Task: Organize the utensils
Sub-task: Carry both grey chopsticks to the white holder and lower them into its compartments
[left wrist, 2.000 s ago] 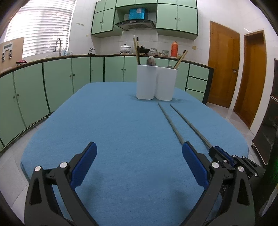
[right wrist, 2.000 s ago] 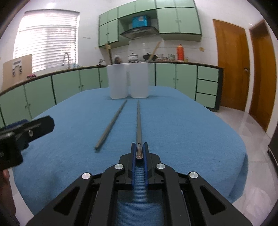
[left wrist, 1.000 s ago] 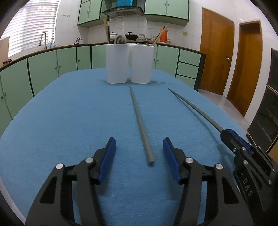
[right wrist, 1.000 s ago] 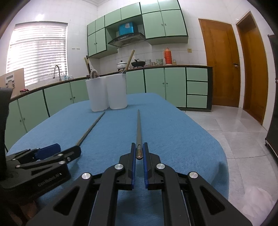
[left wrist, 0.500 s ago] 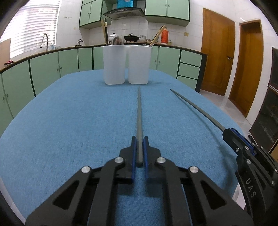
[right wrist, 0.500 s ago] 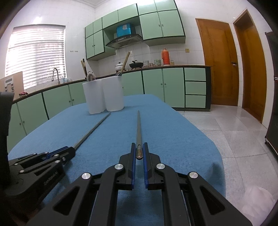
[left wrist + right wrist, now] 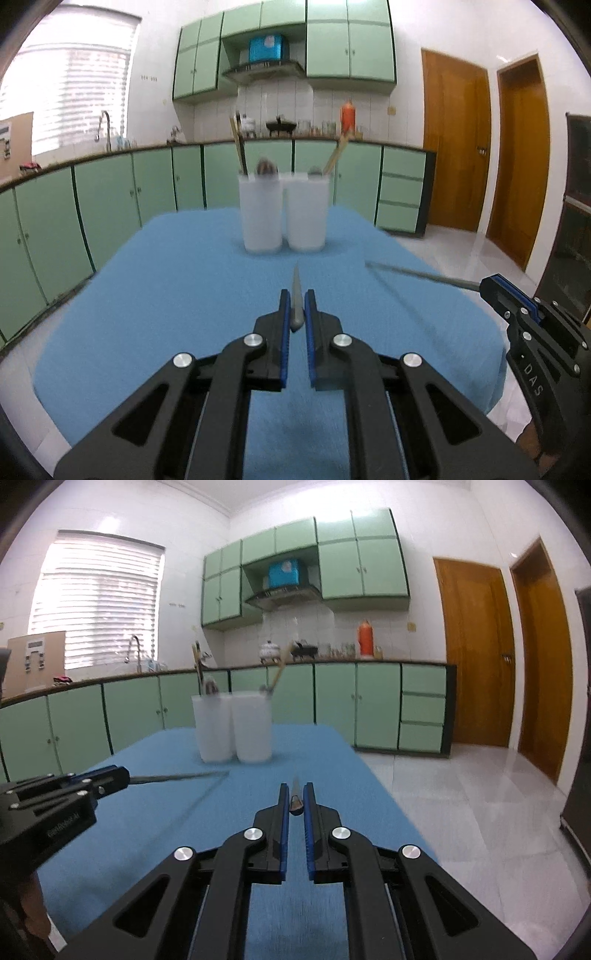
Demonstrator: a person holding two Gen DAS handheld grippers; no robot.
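Straight ahead of both grippers, at the far end of the blue-cloth desk point(image 7: 177, 295), stand two white translucent plastic cups point(image 7: 282, 212), touching side by side, with a few utensils already poking out. Left gripper point(image 7: 296, 314) has its fingers clamped on one long thin grey metal chopstick point(image 7: 296, 286), lifted clear of the cloth. Right gripper point(image 7: 295, 801) grips the second grey chopstick point(image 7: 295, 790) the same way. Each stick's long axis runs along the fingers, tip toward the cups. Neither hand looks clearly nearer, I'd say.
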